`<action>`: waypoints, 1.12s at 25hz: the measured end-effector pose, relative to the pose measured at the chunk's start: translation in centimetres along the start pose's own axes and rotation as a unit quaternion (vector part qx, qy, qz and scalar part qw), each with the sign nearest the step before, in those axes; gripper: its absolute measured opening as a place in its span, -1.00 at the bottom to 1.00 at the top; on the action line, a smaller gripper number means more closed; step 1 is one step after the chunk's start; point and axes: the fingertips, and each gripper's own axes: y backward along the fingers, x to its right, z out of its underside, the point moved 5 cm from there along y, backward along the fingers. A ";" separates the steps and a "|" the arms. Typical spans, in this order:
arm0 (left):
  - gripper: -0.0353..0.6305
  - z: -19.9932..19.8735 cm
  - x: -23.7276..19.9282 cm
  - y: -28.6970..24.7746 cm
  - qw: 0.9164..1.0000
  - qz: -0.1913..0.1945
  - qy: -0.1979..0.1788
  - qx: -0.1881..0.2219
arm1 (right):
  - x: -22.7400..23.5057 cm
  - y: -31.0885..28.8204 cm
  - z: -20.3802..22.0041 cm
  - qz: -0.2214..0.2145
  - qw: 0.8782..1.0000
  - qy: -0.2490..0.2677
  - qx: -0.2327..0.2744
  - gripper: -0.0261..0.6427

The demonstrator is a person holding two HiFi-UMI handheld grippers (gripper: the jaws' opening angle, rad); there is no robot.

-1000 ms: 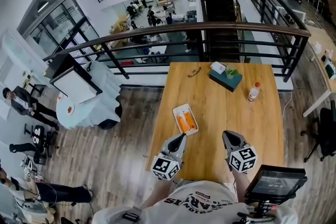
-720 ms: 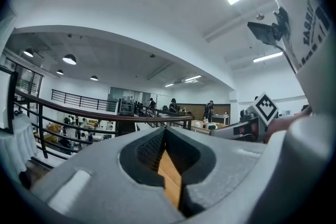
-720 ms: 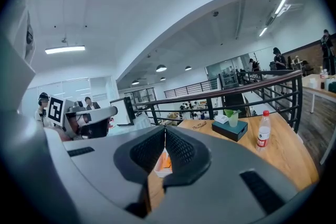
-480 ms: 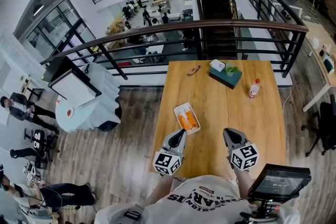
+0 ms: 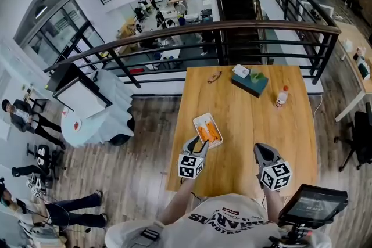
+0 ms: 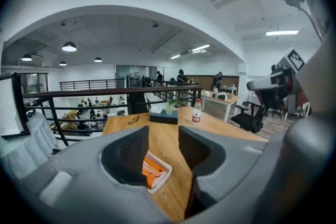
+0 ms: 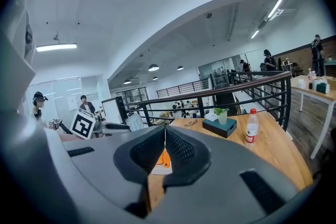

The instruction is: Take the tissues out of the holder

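I note the dark teal rectangular tissue holder (image 5: 250, 83) at the wooden table's (image 5: 290, 125) far end, well ahead, nearer my right gripper (image 5: 261, 149), jaws pressed together; the left gripper (image 5: 200, 143) has jaws just spreading, empty.

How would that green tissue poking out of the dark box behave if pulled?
The green tissue stands up in loose folds, so it is probably soft and floppy and would likely slide out with little pull. The dark box looks low and flat, so tipping seems unlikely, but it may be light and could lift or slide along.
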 end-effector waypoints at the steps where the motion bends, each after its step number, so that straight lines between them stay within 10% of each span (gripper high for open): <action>1: -0.39 0.9 -0.4 -0.9 1.000 -0.002 -0.002 -0.017 | 0.1 0.1 0.1 0.002 1.000 0.000 -0.001 -0.89; 13: 0.06 10.6 -2.6 -14.2 0.973 0.016 -0.082 -0.213 | 2.0 1.8 1.5 0.032 0.999 -0.004 -0.008 -0.89; 28: 0.14 17.5 -5.8 -20.1 0.930 0.030 -0.049 -0.364 | 1.6 2.3 2.2 0.042 0.999 -0.004 -0.019 -0.89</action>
